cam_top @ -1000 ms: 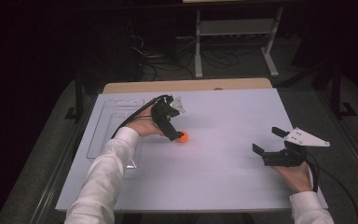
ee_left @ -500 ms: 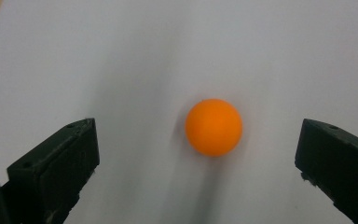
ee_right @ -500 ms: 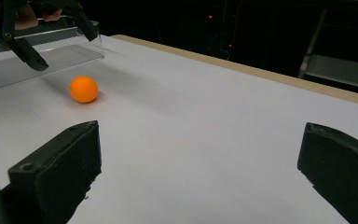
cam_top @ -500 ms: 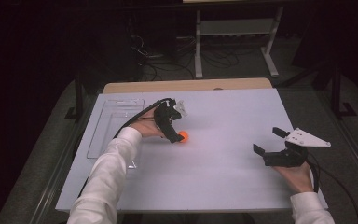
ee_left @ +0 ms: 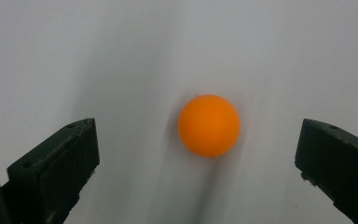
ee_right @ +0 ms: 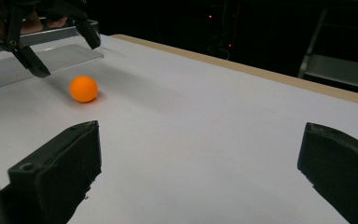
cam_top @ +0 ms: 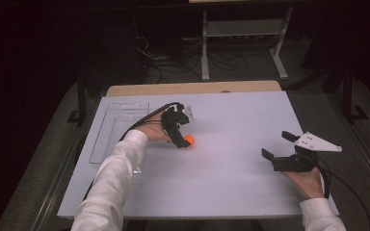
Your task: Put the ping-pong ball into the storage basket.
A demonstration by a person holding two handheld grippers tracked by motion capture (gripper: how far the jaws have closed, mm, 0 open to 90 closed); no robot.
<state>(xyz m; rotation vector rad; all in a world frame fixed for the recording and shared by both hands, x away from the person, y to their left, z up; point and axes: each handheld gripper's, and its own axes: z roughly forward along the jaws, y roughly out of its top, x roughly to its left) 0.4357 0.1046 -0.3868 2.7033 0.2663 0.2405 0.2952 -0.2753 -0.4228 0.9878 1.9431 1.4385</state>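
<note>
A small orange ball (cam_top: 189,140) rests on the white table top (cam_top: 231,183), left of centre. My left gripper (cam_top: 185,133) hovers over it, pointing down and open. In the left gripper view the ball (ee_left: 209,125) lies between the two wide-apart jaws of that gripper (ee_left: 199,135), touching neither. My right gripper (cam_top: 276,145) is held low at the right side of the table, open and holding nothing. In the right gripper view the ball (ee_right: 83,88) sits far off at upper left, under the left gripper (ee_right: 65,53), well beyond my right gripper (ee_right: 200,135).
A clear plastic tray (cam_top: 118,130) lies at the table's left side, behind the left hand, and its edge (ee_right: 37,58) sits near the ball. A tan strip (cam_top: 192,88) borders the far edge. Dark floor, cables and a metal stand lie beyond.
The left gripper has shifted slightly to the right above the ball. The ball and the right gripper have stayed in place.
</note>
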